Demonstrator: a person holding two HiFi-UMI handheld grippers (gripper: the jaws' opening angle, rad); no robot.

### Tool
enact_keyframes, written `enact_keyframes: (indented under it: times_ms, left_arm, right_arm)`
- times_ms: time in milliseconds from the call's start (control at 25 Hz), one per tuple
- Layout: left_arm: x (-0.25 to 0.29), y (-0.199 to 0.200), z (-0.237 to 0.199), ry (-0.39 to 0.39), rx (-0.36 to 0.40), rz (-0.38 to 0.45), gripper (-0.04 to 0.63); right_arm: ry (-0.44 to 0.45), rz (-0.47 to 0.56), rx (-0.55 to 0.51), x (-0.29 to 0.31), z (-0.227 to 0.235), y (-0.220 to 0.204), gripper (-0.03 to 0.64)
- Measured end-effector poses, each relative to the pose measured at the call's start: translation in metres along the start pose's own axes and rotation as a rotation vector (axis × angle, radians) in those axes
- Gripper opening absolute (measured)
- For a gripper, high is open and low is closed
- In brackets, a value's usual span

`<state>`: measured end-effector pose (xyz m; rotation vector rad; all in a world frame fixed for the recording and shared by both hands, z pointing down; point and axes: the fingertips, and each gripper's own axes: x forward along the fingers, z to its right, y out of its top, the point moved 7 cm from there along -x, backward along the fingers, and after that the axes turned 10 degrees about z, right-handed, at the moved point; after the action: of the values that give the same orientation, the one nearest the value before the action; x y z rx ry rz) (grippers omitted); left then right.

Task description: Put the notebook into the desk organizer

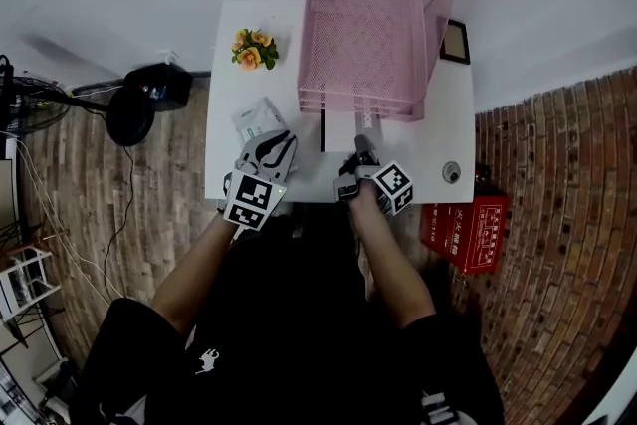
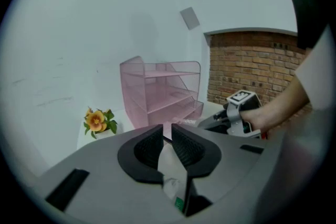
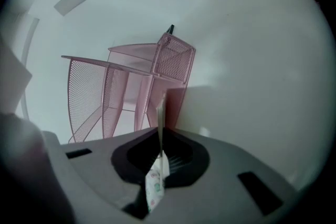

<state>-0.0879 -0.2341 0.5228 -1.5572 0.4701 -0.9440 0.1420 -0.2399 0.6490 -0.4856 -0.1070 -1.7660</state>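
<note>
The notebook [image 1: 343, 129] lies flat on the white table [image 1: 448, 114], just in front of the pink mesh desk organizer [image 1: 363, 35]. My right gripper [image 1: 363, 146] is shut on its near edge. In the right gripper view the notebook [image 3: 160, 113] runs edge-on out between the pads toward the organizer [image 3: 126, 92]. My left gripper [image 1: 277, 142] hovers to the left over a white pack [image 1: 257, 119], apart from the notebook. Its jaws [image 2: 167, 131] stand slightly open with nothing pressed between them. Beyond them I see the organizer [image 2: 163, 92], the notebook [image 2: 181, 122] and the right gripper [image 2: 210, 123].
A small orange flower pot [image 1: 254, 50] stands at the table's back left. A dark picture frame [image 1: 456, 42] sits right of the organizer, and a round cable hole [image 1: 452, 171] near the front right. A red box [image 1: 468, 232] and a black fan [image 1: 139, 105] stand on the floor.
</note>
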Motion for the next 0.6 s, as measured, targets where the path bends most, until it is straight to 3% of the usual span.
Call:
enact_keyframes:
  times_ms: [160, 320, 440, 600]
  left_arm:
    - [0.030, -0.021, 0.035, -0.153, 0.258, -0.109, 0.156]
    - [0.056, -0.041, 0.062, -0.278, 0.493, -0.176, 0.183]
    - [0.070, -0.053, 0.073, -0.339, 0.592, -0.206, 0.150]
    - [0.082, -0.060, 0.077, -0.373, 0.665, -0.230, 0.097]
  right_arm:
    - [-0.011, -0.005, 0.014, 0.001, -0.001, 0.001, 0.011]
    - [-0.018, 0.003, 0.035, 0.004, -0.001, 0.002, 0.011]
    - [-0.029, 0.016, 0.064, 0.005, -0.001, 0.003, 0.011]
    - [-0.032, 0.019, 0.107, 0.009, 0.000, 0.003, 0.011]
